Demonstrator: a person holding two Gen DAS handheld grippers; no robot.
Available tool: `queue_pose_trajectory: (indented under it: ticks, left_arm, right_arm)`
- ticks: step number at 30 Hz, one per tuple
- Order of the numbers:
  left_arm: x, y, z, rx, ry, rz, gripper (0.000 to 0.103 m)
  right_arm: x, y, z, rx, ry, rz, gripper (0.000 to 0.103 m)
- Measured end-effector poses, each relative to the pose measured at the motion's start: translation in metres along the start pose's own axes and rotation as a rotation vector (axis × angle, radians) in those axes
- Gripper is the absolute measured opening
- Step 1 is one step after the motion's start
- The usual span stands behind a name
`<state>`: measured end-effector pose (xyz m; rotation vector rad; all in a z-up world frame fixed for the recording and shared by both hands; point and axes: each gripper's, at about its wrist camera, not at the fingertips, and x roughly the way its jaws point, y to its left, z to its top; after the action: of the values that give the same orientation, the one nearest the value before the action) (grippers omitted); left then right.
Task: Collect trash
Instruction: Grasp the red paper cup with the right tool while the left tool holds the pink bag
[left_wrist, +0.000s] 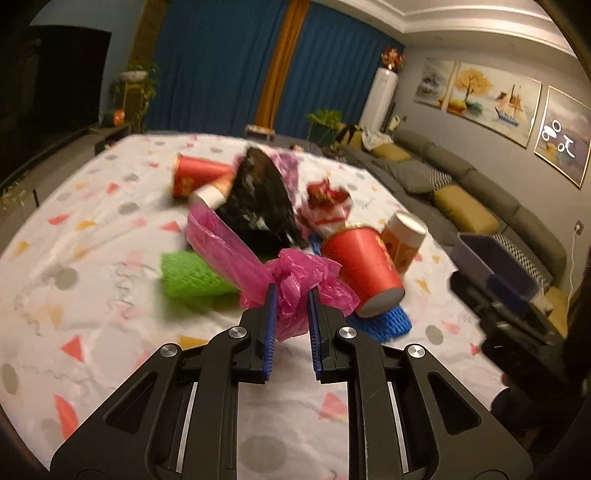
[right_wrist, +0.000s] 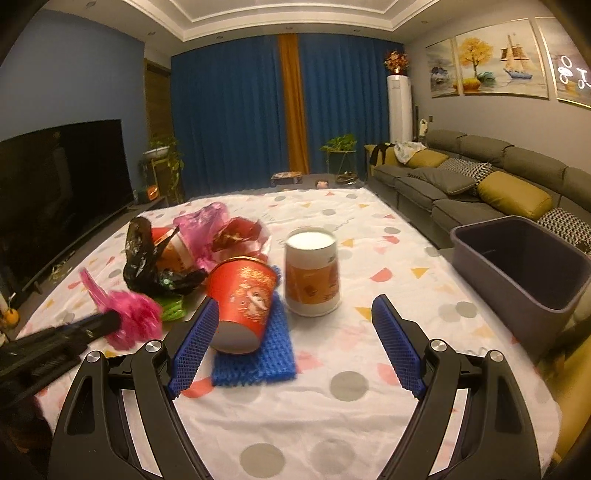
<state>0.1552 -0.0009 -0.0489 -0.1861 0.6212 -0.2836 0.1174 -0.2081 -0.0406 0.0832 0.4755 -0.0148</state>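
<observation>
Spotted cloth (right_wrist: 332, 406) is spread over the table, and trash is piled on it. Left of the red cup (right_wrist: 240, 302), a pink bag (left_wrist: 295, 291) is pinched by the left gripper (left_wrist: 291, 295). A blue net (right_wrist: 258, 350) is seen under the cup. Right of the cup, the right gripper (right_wrist: 295, 314) is held wide with nothing inside. Farther right, a gray bin (right_wrist: 517, 266) is placed.

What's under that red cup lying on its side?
The red cup rests partly on a blue foam net, spread on the tablecloth. Anything beneath the net is hidden.
</observation>
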Motion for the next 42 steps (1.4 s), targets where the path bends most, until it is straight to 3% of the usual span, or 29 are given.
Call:
queue_pose_trajectory:
  ticks: [7, 26, 31, 42]
  left_arm:
    - [-0.02, 0.021, 0.01, -0.033, -0.071, 0.061, 0.015]
    - [-0.009, 0.047, 0.016, -0.061, -0.062, 0.078, 0.015]
    - [-0.006, 0.047, 0.015, -0.062, -0.055, 0.079, 0.015]
    - [-0.007, 0.044, 0.015, -0.054, -0.062, 0.085, 0.015]
  right_arm:
    - [0.031, 0.026, 0.007, -0.045, 0.042, 0.026, 0.083]
    - [0.095, 0.036, 0.007, -0.022, 0.227, 0.068, 0.083]
    - [0.101, 0.039, 0.005, -0.035, 0.261, 0.088, 0.067]
    - [0.079, 0.037, 0.005, -0.032, 0.205, 0.127, 0.059]
